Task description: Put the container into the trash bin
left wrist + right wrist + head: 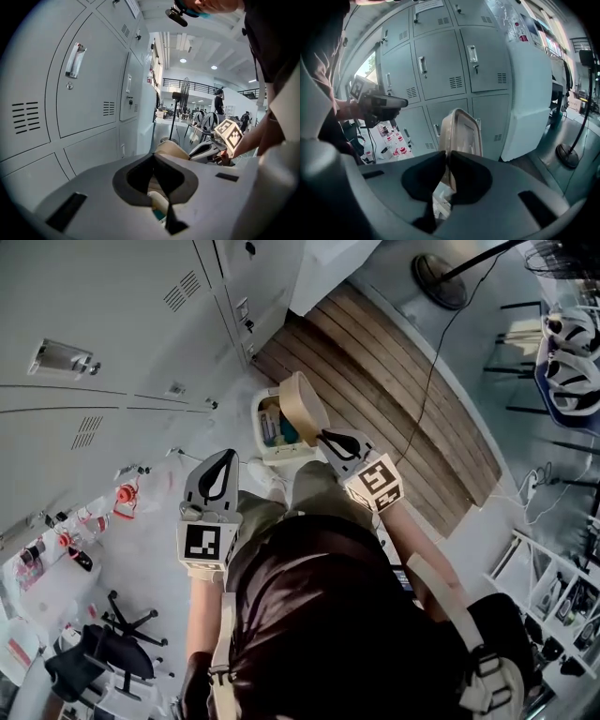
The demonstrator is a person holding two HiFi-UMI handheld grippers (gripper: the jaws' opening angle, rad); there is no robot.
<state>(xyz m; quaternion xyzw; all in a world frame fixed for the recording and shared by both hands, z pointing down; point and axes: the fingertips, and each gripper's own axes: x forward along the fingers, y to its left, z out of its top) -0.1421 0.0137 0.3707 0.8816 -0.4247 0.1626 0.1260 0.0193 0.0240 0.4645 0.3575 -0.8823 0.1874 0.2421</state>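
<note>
**Head view.** Grips the tan container [302,407] by its near edge with the right gripper [326,436], jaws pinched on the rim. Holds it tipped on edge directly over the trash bin [257,418], a white box on the floor at 12 o'clock from the person's dark top [319,615], with blue and pale items already inside. Carries the left gripper [225,461] at 8 o'clock from the bin, tips pressed together on nothing, apart from the container. Takes in grey lockers [94,334] at 10 o'clock, a wooden platform [394,381] at 2 o'clock from the bin, and an office chair [117,652] at 7 o'clock.

**Left gripper view.** Looks along jaws closed tip to tip, with nothing caught between. Catches the container [171,149] just past the tips at 1 o'clock, with the right gripper [194,151] clamped on it from 3 o'clock and its marker cube [229,133] beyond. Fills the 9 o'clock side with lockers [70,93]; places a standing fan [183,89] far off at 12 o'clock.

**Right gripper view.** Shows the jaws nipped tight on the container [461,133], standing on edge at 12 o'clock from the tips. Finds the left gripper [401,102] at 10 o'clock, well apart. Backs the scene with lockers [440,61] and puts a fan base [567,154] on the floor at 3 o'clock.
</note>
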